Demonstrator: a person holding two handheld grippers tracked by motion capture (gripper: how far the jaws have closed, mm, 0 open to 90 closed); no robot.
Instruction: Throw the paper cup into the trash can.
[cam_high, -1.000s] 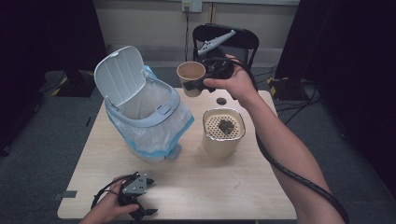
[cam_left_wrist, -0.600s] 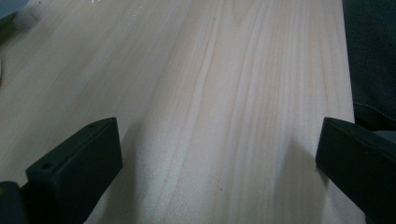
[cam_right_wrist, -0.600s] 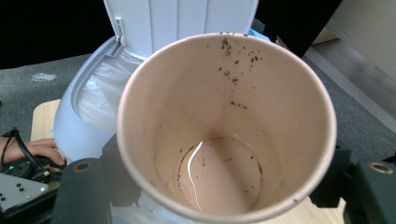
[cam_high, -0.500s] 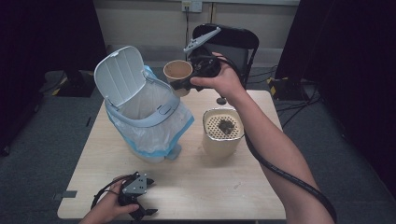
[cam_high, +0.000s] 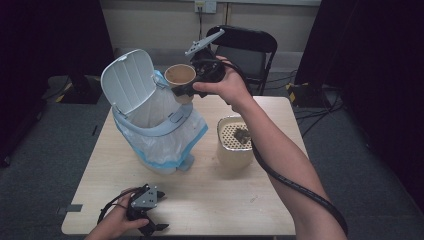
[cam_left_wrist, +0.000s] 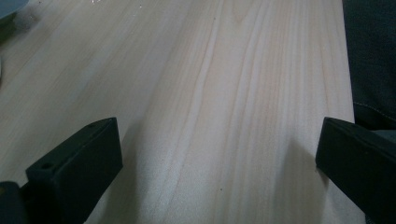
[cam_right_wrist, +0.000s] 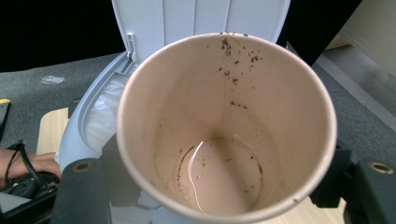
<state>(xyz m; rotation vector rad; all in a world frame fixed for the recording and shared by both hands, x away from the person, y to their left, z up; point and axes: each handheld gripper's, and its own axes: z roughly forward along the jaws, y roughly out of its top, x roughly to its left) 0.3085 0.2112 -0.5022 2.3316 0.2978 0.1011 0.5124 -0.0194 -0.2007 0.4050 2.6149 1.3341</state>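
My right gripper (cam_high: 182, 91) is shut on a brown paper cup (cam_high: 179, 75), held in the air at the far rim of a white bin (cam_high: 150, 117) lined with a plastic bag, its lid (cam_high: 128, 80) tipped up. In the right gripper view the cup (cam_right_wrist: 224, 121) is tilted toward the camera, its inside speckled with dark bits and a little liquid at the bottom, and the jaws press on its two sides. My left gripper (cam_high: 150, 222) rests open near the table's front edge. Its jaws stand wide apart over bare wood (cam_left_wrist: 210, 107).
A beige container (cam_high: 235, 142) with a perforated top and a dark clump on it stands right of the bin on the wooden table (cam_high: 225, 200). A black chair (cam_high: 247, 45) is behind the table. A cable trails along the right forearm.
My right gripper has carried the cup leftward, from above the table's far edge to the bin's open rim. The left gripper has stayed put.
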